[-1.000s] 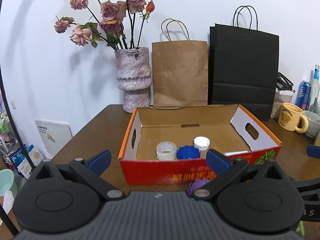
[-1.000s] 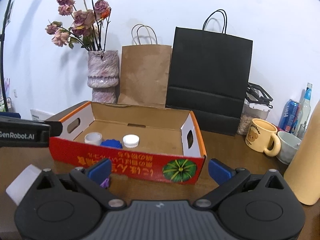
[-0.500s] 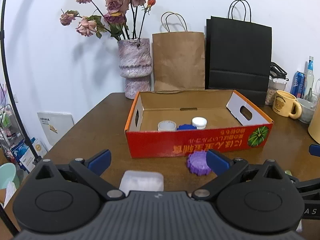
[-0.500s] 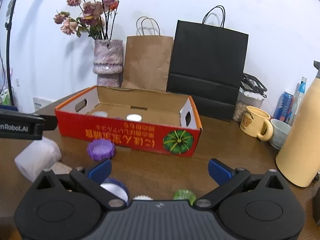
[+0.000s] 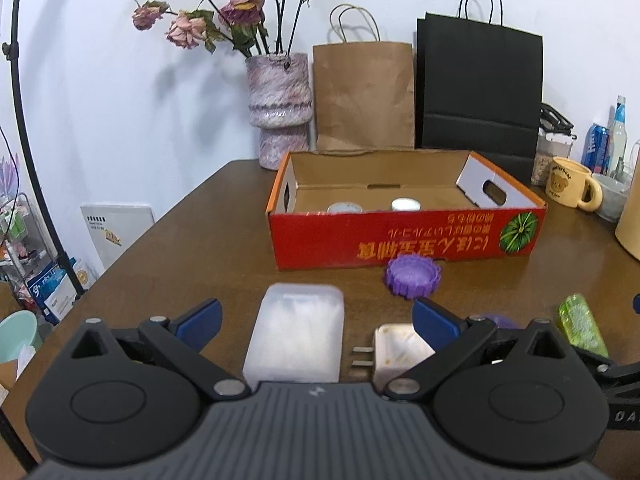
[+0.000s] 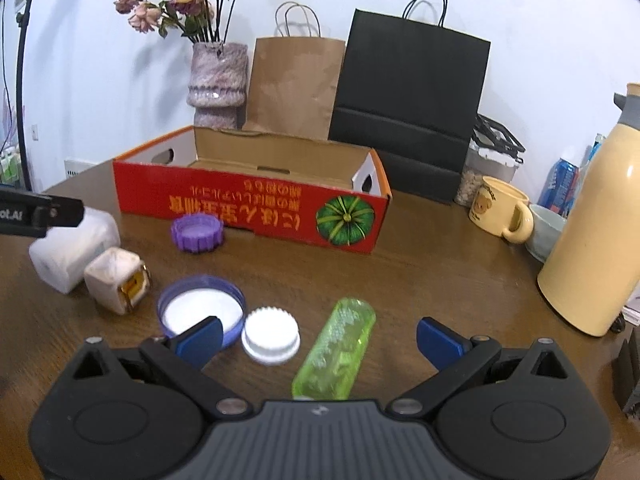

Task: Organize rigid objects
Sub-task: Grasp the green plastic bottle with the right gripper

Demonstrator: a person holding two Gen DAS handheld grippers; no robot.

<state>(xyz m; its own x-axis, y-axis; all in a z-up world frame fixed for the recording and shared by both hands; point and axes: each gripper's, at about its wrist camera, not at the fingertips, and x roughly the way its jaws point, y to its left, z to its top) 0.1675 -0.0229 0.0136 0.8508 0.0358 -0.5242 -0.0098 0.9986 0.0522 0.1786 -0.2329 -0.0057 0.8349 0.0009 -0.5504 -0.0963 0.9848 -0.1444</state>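
Note:
A red cardboard box [image 5: 400, 236] stands mid-table with two white caps [image 5: 406, 204] inside. In front of it lie a purple lid [image 5: 412, 276], a translucent white case [image 5: 298, 336], a white charger plug [image 5: 400, 350] and a green tube [image 5: 582, 326]. My left gripper [image 5: 316, 322] is open, low over the case, holding nothing. My right gripper [image 6: 319, 342] is open and empty above the green tube [image 6: 336, 352], with a white cap [image 6: 271, 334] and a purple-rimmed lid [image 6: 200, 312] beside its left finger. The box [image 6: 248, 208] sits farther back.
Behind the box stand a vase of dried roses [image 5: 280, 108], a brown paper bag [image 5: 364, 96] and a black bag [image 5: 478, 92]. At the right are a yellow mug [image 6: 500, 212], a bowl [image 6: 546, 232], a cream thermos [image 6: 596, 240] and cans.
Both grippers have drawn back from the box toward the table's near side. The loose items in front of the box have come into view; both stay open.

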